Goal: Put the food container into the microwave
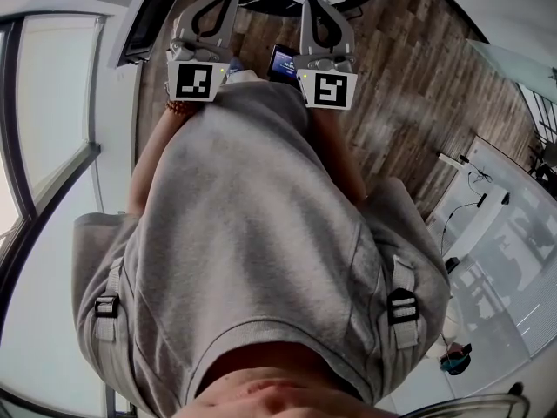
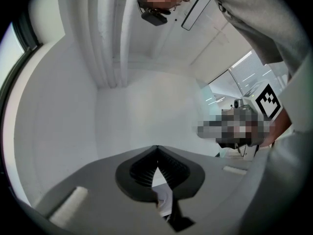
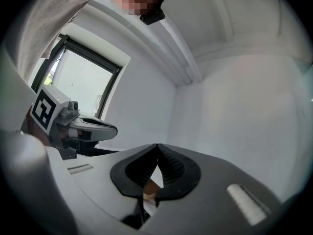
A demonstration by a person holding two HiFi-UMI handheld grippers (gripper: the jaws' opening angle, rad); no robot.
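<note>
Left gripper [image 1: 211, 11]: jaws together, tips touching, only a thin sliver of gap below the tips in its own view [image 2: 156, 151]. Nothing clamped.
Right gripper [image 1: 320, 16]: same, jaws closed tip to tip [image 3: 157, 148], holding nothing.

Head view: both grippers sit side by side at 12 o'clock, near each other but apart, jaws pointing away from the body over a wood-plank floor [image 1: 409, 85]. A small device with a lit blue screen [image 1: 280, 61] shows between them. The grey T-shirt [image 1: 252, 233] fills the centre of the frame, and there is a bead bracelet [image 1: 178, 107] on the left wrist.

Both gripper cameras are tilted up at white wall and ceiling. The left gripper view catches the right gripper's marker cube [image 2: 268, 101] at 3 o'clock. The right gripper view has the left gripper's marker cube [image 3: 44, 109] at 9 o'clock, in front of a window [image 3: 83, 84].

Food container and microwave: not in any view, so I can't place them relative to the jaws.
</note>
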